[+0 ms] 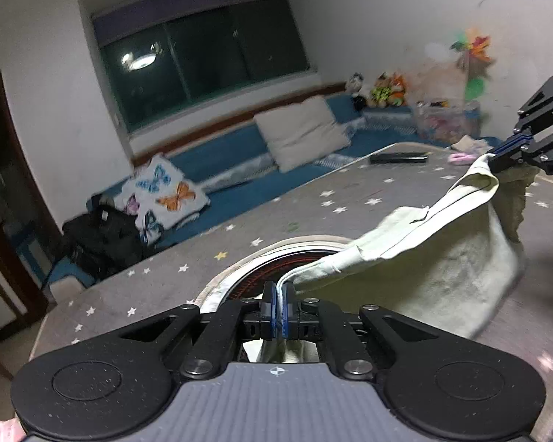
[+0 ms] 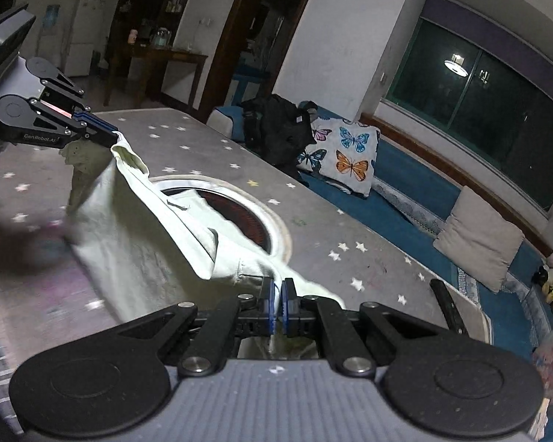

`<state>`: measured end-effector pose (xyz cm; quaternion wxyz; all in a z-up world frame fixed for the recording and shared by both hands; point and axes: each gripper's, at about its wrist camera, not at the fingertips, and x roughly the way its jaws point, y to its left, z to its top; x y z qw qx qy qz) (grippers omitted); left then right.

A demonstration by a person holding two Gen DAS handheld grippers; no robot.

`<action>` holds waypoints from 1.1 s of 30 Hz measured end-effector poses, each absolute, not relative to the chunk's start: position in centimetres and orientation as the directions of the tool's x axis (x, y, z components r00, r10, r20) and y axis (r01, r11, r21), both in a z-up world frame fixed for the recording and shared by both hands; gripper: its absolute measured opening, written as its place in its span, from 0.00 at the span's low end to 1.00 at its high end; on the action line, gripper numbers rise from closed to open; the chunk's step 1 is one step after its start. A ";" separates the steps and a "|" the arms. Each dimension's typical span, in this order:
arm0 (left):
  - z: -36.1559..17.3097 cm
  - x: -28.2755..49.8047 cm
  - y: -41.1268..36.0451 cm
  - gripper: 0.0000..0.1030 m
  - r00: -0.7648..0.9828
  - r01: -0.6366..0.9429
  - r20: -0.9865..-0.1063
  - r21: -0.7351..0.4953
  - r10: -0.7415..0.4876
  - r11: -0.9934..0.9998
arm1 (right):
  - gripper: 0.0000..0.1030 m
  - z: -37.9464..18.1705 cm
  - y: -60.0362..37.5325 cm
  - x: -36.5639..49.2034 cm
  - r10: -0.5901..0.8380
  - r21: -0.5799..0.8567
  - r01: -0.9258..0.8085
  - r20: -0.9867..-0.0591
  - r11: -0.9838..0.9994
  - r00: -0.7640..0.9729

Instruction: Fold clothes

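Note:
A pale cream garment (image 1: 424, 258) hangs stretched between both grippers above the grey star-patterned table (image 1: 313, 202). My left gripper (image 1: 280, 294) is shut on one corner of its band, which runs up and right to my right gripper (image 1: 497, 156), shut on the other corner. In the right wrist view the same garment (image 2: 136, 243) sags from my right gripper (image 2: 278, 291) across to the left gripper (image 2: 110, 138) at upper left. A frilled, darker part of the cloth droops below the far corner in each view. The garment's lower edge is blurred.
A round recessed burner (image 2: 247, 217) with a pale ring sits in the table under the garment. A black flat remote-like object (image 1: 398, 157) lies at the far table edge. A blue bench with pillows (image 1: 302, 132), a butterfly cushion (image 2: 346, 154) and a black bag (image 2: 276, 125) runs along the window wall.

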<state>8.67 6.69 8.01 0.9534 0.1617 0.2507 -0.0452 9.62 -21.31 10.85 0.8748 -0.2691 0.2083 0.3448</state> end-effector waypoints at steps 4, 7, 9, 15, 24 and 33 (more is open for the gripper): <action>6.4 14.4 7.7 0.03 0.837 0.166 -0.548 0.270 0.009 0.948 | 0.03 9.3 -19.6 15.2 0.464 -0.322 -0.716 -0.585 0.619 0.665; 4.7 18.6 8.3 0.03 0.806 0.169 -0.592 0.253 0.014 0.953 | 0.03 7.6 -18.5 19.5 0.442 -0.307 -0.714 -0.615 0.629 0.653; 3.4 21.1 8.7 0.03 0.787 0.168 -0.616 0.238 0.015 0.957 | 0.03 6.5 -17.9 22.0 0.426 -0.295 -0.709 -0.632 0.640 0.647; -0.3 25.9 9.9 0.07 0.734 0.120 -0.679 0.158 0.019 0.980 | 0.06 1.7 -17.2 28.4 0.388 -0.177 -0.668 -0.696 0.723 0.605; -0.6 26.4 12.4 0.26 0.728 -0.002 -0.682 0.093 0.065 0.996 | 0.23 1.8 -20.6 31.1 0.385 -0.031 -0.539 -0.665 0.842 0.640; 1.1 24.4 10.9 0.32 0.748 0.073 -0.663 0.076 -0.004 0.994 | 0.23 2.4 -19.9 29.6 0.441 -0.007 -0.611 -0.686 0.791 0.579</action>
